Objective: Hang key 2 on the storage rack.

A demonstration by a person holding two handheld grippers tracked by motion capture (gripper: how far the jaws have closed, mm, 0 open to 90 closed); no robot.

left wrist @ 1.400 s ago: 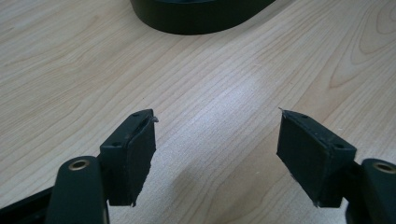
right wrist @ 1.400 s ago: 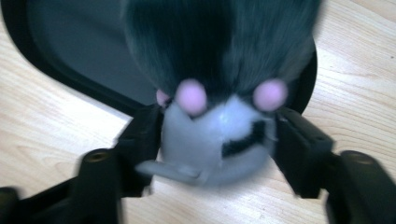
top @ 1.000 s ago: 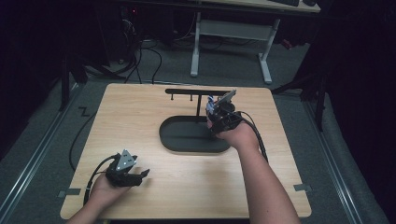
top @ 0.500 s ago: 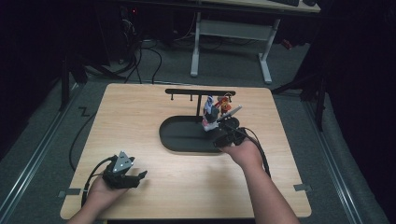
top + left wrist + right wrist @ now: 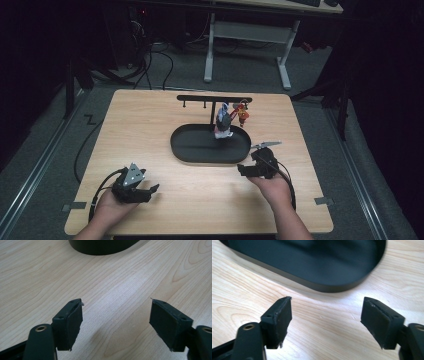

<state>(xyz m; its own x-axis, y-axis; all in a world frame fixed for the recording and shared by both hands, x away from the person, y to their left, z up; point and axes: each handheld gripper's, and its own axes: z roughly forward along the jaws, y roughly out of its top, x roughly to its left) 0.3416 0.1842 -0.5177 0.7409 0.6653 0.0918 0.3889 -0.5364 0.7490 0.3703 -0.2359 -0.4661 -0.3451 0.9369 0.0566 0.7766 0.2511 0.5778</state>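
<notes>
- Since a second ago the right tongs (image 5: 248, 170) have drawn back from over the black oval tray (image 5: 190, 150) to the tabletop (image 5: 150, 125) just off the tray's near right end; the small figures (image 5: 223, 121) they carried at the half-second mark now hang from the rack over the tray.
- Left tongs (image 5: 150, 192) have barely shifted; they rest at the tabletop's near left, well apart from the tray, in the person's left hand (image 5: 112, 205).
- Both pairs stand spread and empty: in the left gripper view (image 5: 116, 320) bare light wood grain shows between the pads, in the right gripper view (image 5: 327, 320) the same, with the tray's rim (image 5: 332, 287) just beyond.
- Tabletop is pale wood with rounded corners; the tray sits near its middle, and a black T-shaped rack (image 5: 212, 98) rises from the tray's far side.
- Beyond the tray the room is dim: grey carpet (image 5: 320, 75), a white-legged desk (image 5: 245, 30), and dark cables (image 5: 150, 55) on the floor. Bits of tape (image 5: 324, 201) mark the floor at the tabletop's near corners.
- Figures are too small to make out: a white-and-blue one and a red one (image 5: 242, 114), at the rack's right arm; how they attach I cannot tell.
- Person's forearms are cut off by the picture's lower edge, and the tray is cut off at the top of both gripper views.
</notes>
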